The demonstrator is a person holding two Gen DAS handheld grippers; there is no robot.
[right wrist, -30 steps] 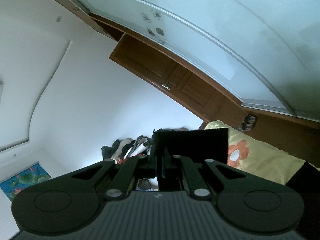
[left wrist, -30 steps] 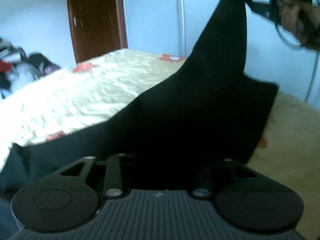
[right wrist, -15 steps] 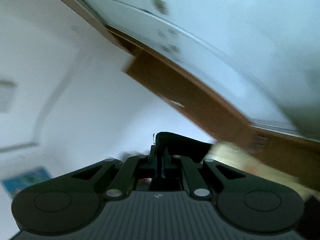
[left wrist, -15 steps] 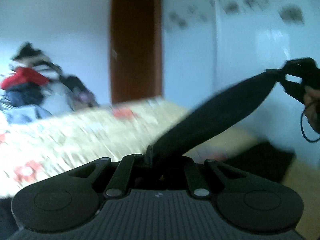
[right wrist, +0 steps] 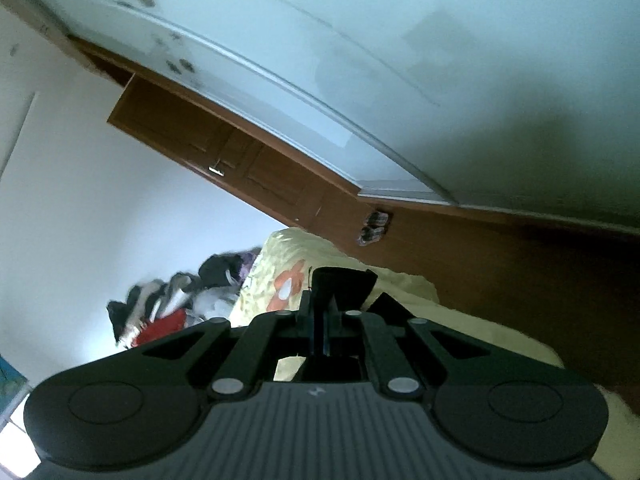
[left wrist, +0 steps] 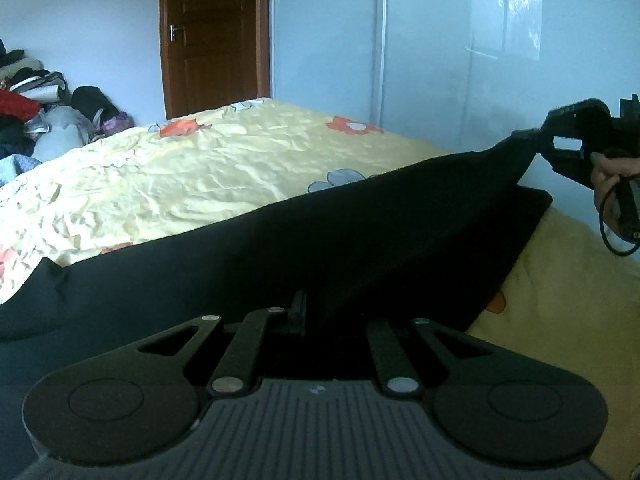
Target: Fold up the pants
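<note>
The black pants (left wrist: pixel 320 248) are stretched above the bed (left wrist: pixel 200 168), pinched at one end by the left tool (left wrist: pixel 298 312) and at the other by the right tool (right wrist: pixel 320 320).

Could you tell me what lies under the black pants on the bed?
Under the black pants lies the yellow flowered bedsheet, showing beyond their edges. Whatever is directly beneath the fabric is covered and cannot be seen.
</note>
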